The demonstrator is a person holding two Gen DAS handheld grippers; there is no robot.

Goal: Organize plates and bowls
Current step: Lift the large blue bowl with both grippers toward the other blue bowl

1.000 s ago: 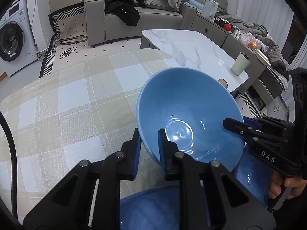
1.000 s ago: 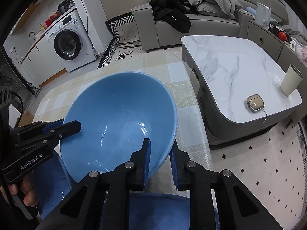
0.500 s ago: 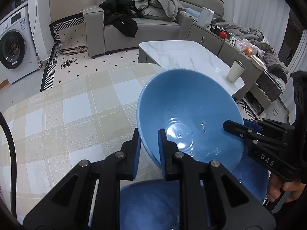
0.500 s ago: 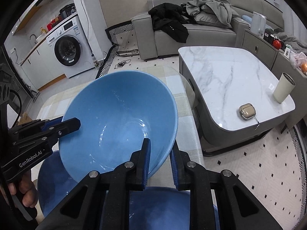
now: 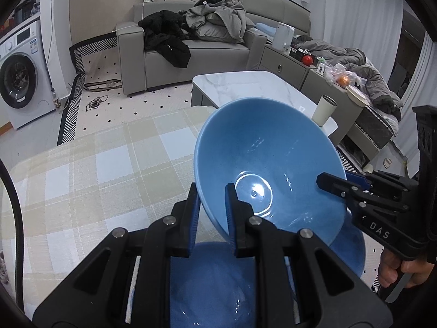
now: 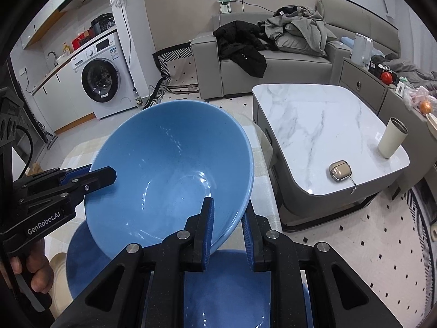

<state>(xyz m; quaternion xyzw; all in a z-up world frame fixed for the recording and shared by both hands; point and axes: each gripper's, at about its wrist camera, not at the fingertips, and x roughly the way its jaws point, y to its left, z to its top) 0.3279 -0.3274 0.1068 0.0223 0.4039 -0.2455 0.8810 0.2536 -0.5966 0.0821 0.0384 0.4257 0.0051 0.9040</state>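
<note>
I've lifted the light blue bowl (image 5: 267, 161) higher off the desk (image 5: 90, 175), left tool (image 5: 209, 213) and right tool (image 6: 226, 227) both clamped on its rim, ready to stack on the darker bowl (image 6: 235, 287).

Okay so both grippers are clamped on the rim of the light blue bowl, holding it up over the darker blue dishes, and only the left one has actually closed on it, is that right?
Not quite: both have closed. The left gripper pinches the light blue bowl at its rim, and the right wrist view shows the right gripper clamped on the opposite rim, above the darker blue dishes.
</note>
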